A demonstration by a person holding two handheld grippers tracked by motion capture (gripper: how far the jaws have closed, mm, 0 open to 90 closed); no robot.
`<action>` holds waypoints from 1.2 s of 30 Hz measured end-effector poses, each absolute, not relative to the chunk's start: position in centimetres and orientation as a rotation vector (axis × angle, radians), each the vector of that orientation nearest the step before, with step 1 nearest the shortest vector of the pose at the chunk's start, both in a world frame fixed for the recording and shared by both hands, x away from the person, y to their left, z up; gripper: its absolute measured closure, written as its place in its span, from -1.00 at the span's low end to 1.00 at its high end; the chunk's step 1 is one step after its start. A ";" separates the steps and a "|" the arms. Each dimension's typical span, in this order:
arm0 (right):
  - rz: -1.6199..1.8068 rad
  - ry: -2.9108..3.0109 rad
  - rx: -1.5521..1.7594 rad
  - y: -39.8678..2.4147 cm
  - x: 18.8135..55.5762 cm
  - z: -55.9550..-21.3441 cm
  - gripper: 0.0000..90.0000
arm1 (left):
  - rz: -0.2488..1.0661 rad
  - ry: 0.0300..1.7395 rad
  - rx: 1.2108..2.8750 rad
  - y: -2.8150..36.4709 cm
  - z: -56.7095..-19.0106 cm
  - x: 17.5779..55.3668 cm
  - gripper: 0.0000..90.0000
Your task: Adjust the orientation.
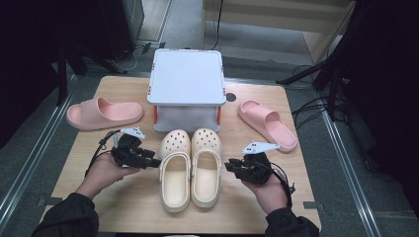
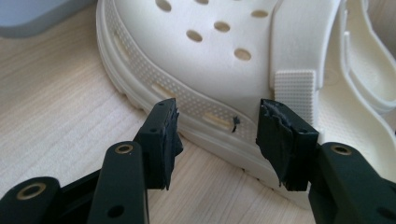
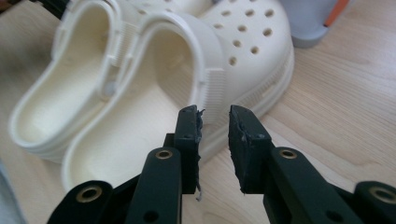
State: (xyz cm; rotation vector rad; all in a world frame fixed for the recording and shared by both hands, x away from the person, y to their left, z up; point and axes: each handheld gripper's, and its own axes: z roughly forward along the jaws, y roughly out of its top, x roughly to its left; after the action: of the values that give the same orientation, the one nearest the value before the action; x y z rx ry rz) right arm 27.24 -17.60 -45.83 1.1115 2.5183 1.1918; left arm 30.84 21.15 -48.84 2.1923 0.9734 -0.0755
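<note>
Claws flank paired cream clogs [image 1: 190, 168] mid-surface: left claw [image 1: 153, 161] spread at the left clog's side, right claw [image 1: 230, 166] parted, empty, just off the right clog. Sole vents show in the left gripper view. Behind, a grey box [image 1: 186, 89]; pink slides [image 1: 104, 113] near both surface [image 1: 128, 207] edges.

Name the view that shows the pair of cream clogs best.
The high view: both cream clogs show whole, side by side. The left gripper view gives one clog's holed toe and sole edge; the right gripper view gives both openings, close up.
</note>
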 end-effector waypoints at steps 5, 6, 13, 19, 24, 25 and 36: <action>1.252 2.523 1.042 -16.0 25.6 -45.0 0.56 | -0.076 0.973 2.190 21.3 -48.8 30.7 0.05; 1.253 2.528 1.024 -15.6 25.4 -45.0 0.54 | -0.076 0.978 2.187 21.3 -48.8 30.7 0.05; 1.271 2.566 1.016 -14.2 24.8 -45.5 0.30 | -0.062 0.974 2.185 21.1 -48.4 30.5 0.04; 1.279 2.569 1.019 -13.5 24.9 -45.8 0.19 | -0.061 0.973 2.187 21.0 -48.4 30.5 0.03; 1.285 2.565 1.025 -13.0 25.0 -46.0 0.08 | -0.062 0.974 2.183 21.1 -48.3 30.5 0.03; 1.283 2.561 1.027 -12.6 25.1 -46.2 0.02 | -0.062 0.975 2.181 21.1 -48.3 30.5 0.03; 1.272 2.526 1.053 -10.1 25.5 -47.1 -0.24 | -0.050 0.970 2.187 21.1 -48.2 30.5 0.03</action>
State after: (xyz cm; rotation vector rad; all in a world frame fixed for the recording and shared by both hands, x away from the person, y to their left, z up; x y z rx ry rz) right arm 25.45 -10.15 -47.14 1.0526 2.5264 1.2716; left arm 30.46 21.07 -48.20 2.1873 0.9699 -0.0500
